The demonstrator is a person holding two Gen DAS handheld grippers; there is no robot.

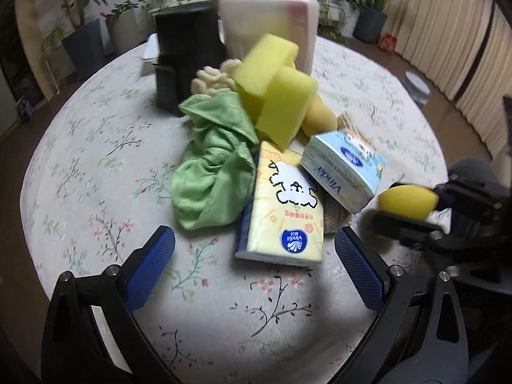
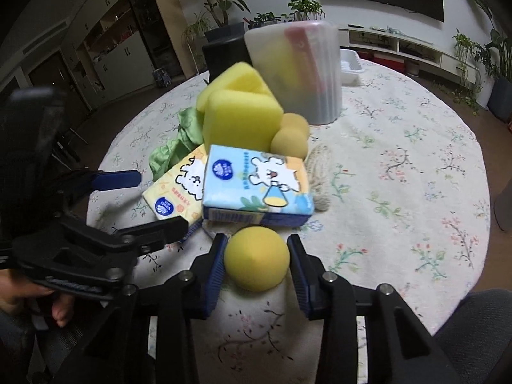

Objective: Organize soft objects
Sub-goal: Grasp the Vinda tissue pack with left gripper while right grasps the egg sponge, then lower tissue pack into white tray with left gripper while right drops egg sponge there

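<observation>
A pile of soft things lies mid-table: a green cloth [image 1: 211, 172], two yellow sponge blocks [image 1: 272, 80], a yellow tissue pack [image 1: 281, 208], a blue tissue pack [image 2: 256, 188], two yellow foam balls [image 2: 289, 137] and a cream fluffy mitt [image 1: 211, 80]. My right gripper [image 2: 257, 243] is shut on a third yellow foam ball [image 2: 256, 259], pads pressing both its sides, just in front of the blue pack. My left gripper [image 1: 255, 235] stands open, its blue fingers either side of the yellow pack's near end without touching it.
Behind the pile stand a translucent lidded container [image 1: 272, 22] and a black cylinder [image 1: 188, 54]. A beige rope-like piece [image 2: 320, 172] lies right of the blue pack. A white tray [image 2: 350, 64] sits at the far edge. A hand [image 2: 38, 300] holds the left gripper.
</observation>
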